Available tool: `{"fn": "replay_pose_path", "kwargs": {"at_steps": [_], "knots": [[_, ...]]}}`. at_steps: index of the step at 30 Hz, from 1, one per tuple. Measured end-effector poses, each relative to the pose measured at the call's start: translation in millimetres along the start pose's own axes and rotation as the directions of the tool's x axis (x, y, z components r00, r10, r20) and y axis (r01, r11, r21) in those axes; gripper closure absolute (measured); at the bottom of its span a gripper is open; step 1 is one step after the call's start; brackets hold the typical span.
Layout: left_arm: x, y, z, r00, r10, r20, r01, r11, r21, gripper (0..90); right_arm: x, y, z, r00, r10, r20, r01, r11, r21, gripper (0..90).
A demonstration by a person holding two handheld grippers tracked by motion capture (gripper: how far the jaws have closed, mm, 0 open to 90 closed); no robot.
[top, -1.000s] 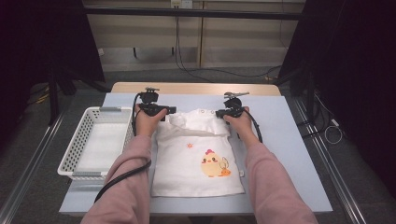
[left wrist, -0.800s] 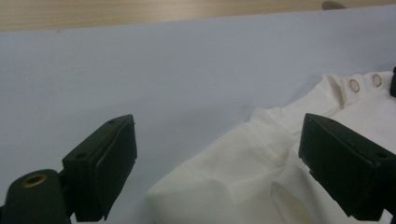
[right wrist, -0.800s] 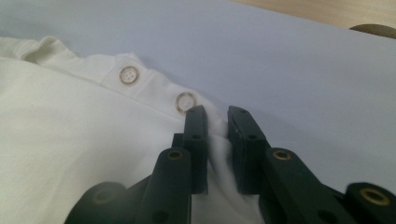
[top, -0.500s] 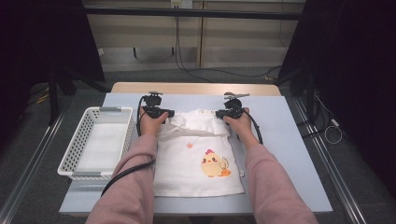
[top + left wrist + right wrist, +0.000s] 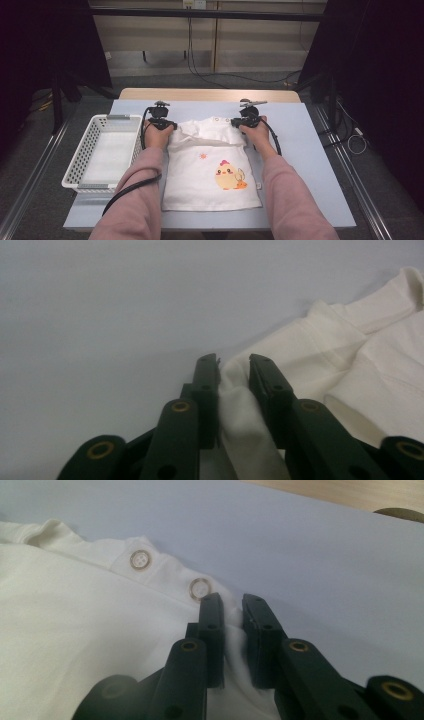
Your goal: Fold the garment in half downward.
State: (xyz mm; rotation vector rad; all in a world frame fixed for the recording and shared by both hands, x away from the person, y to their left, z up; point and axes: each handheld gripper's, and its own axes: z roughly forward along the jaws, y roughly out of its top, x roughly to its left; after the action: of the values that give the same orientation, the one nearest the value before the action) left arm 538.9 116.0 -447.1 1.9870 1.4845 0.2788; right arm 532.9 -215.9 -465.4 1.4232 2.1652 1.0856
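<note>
White shirt (image 5: 210,170) lies flat on the blue table (image 5: 310,150), chick print up. Left gripper (image 5: 234,371) jaws have just been closing, fabric fold pinched between them. Right gripper (image 5: 232,611) clamped on the top hem beside 2 snaps.

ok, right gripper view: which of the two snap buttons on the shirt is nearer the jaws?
The lower-right snap, just off the tip of the right gripper; the other snap sits farther up the shirt edge.
</note>
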Motion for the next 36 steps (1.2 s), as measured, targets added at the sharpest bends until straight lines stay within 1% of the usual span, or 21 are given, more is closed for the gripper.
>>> {"fn": "replay_pose_path", "kwargs": {"at_steps": [1, 4, 6, 7, 8, 10, 11, 13, 15, 18, 19, 20, 21, 22, 23, 24, 26, 27, 32, 34, 36], "knots": [[0.2, -0.3, -0.2, 1.0000, -0.008, 0.007, 0.008, 1.0000, 0.000, 77.2, 1.0, 0.4, -0.6, 0.9999, 0.010, 0.001, -0.010, 1.000, 0.008, 80.9], [0.6, 0.3, -0.7, 0.9997, -0.020, 0.012, 0.020, 0.9997, 0.010, 82.6, 2.6, 1.1, -0.2, 0.9999, -0.005, 0.014, 0.005, 1.000, 0.008, 81.5], [1.2, 0.5, -0.8, 0.9993, -0.028, 0.026, 0.028, 0.9995, 0.012, 83.6, 2.5, 1.5, -1.0, 0.9998, 0.011, 0.018, -0.011, 1.000, 0.011, 81.9], [4.4, 1.1, -1.9, 0.9991, 0.005, 0.041, -0.007, 0.9994, 0.035, 84.0, 1.5, 1.9, -1.6, 0.9998, 0.013, 0.015, -0.013, 1.000, 0.011, 82.1], [2.8, 1.1, -1.3, 0.9985, -0.032, 0.045, 0.031, 0.9994, 0.013, 84.2, 0.9, 2.4, -2.0, 0.9999, 0.014, 0.009, -0.014, 1.000, 0.011, 82.1], [3.7, 1.7, -1.5, 0.9978, -0.037, 0.054, 0.037, 0.9993, 0.010, 84.4, 0.8, 2.5, -2.5, 0.9997, 0.017, 0.014, -0.017, 1.000, 0.013, 82.2], [5.5, 3.5, -4.6, 0.9963, -0.040, 0.075, 0.040, 0.9992, 0.007, 84.5, -0.5, 3.3, -3.7, 0.9998, 0.020, 0.007, -0.020, 1.000, 0.014, 82.3], [5.2, 5.6, -7.5, 0.9963, -0.030, 0.080, 0.031, 0.9995, 0.000, 84.6, -1.6, 3.9, -5.0, 0.9996, 0.026, 0.007, -0.026, 1.000, 0.009, 82.4], [4.2, 8.9, -12.1, 0.9941, -0.016, 0.108, 0.018, 0.9996, -0.022, 84.7, -2.2, 4.5, -6.7, 0.9992, 0.040, 0.000, -0.040, 0.999, 0.004, 82.3], [3.4, 11.0, -14.3, 0.9927, -0.016, 0.120, 0.020, 0.9995, -0.026, 84.6, -3.6, 6.4, -9.7, 0.9993, 0.038, 0.006, -0.038, 0.999, 0.008, 82.3], [5.5, 14.6, -18.6, 0.9905, 0.015, 0.137, -0.011, 0.9995, -0.030, 84.7, -3.9, 7.7, -12.2, 0.9986, 0.053, -0.004, -0.053, 0.999, 0.008, 82.3], [2.6, 15.3, -18.5, 0.9897, -0.016, 0.142, 0.024, 0.9985, -0.050, 84.7, -5.1, 9.1, -13.4, 0.9991, 0.043, 0.002, -0.043, 0.999, -0.002, 82.3], [2.6, 15.3, -18.5, 0.9897, -0.016, 0.142, 0.024, 0.9985, -0.050, 84.7, -5.4, 10.1, -14.8, 0.9991, 0.043, 0.003, -0.043, 0.999, -0.003, 82.3], [1.5, 19.1, -20.7, 0.9877, -0.014, 0.156, 0.026, 0.9964, -0.081, 84.8, -6.2, 12.2, -17.0, 0.9991, 0.042, 0.005, -0.042, 0.999, -0.014, 82.3], [3.4, 21.7, -23.9, 0.9887, 0.024, 0.148, -0.016, 0.9983, -0.056, 84.8, -6.3, 13.3, -18.9, 0.9989, 0.045, 0.009, -0.045, 0.999, -0.015, 82.3], [0.5, 23.5, -23.5, 0.9874, 0.002, 0.158, 0.012, 0.9963, -0.085, 84.9, -6.8, 14.8, -20.8, 0.9990, 0.042, 0.013, -0.042, 0.999, -0.017, 82.3], [0.3, 25.3, -24.7, 0.9866, 0.003, 0.163, 0.011, 0.9962, -0.087, 85.0, -7.7, 17.6, -24.2, 0.9993, 0.033, 0.017, -0.033, 0.999, -0.023, 82.4], [-0.3, 29.6, -27.1, 0.9837, 0.010, 0.180, 0.008, 0.9948, -0.101, 85.0, -7.5, 19.1, -26.8, 0.9992, 0.037, 0.016, -0.037, 0.999, -0.022, 82.4], [-3.8, 39.4, -33.7, 0.9826, 0.031, 0.183, -0.005, 0.9904, -0.138, 85.0, -10.5, 22.7, -32.7, 0.9986, 0.046, 0.026, -0.044, 0.997, -0.056, 82.4], [-5.8, 47.4, -37.4, 0.9816, 0.038, 0.187, -0.008, 0.9872, -0.159, 85.0, -13.5, 28.6, -39.1, 0.9972, 0.049, 0.056, -0.043, 0.993, -0.110, 82.5], [-7.4, 50.5, -38.6, 0.9801, 0.042, 0.194, -0.010, 0.9862, -0.165, 85.0, -13.1, 30.1, -40.8, 0.9968, 0.051, 0.061, -0.044, 0.992, -0.116, 82.6]]}}
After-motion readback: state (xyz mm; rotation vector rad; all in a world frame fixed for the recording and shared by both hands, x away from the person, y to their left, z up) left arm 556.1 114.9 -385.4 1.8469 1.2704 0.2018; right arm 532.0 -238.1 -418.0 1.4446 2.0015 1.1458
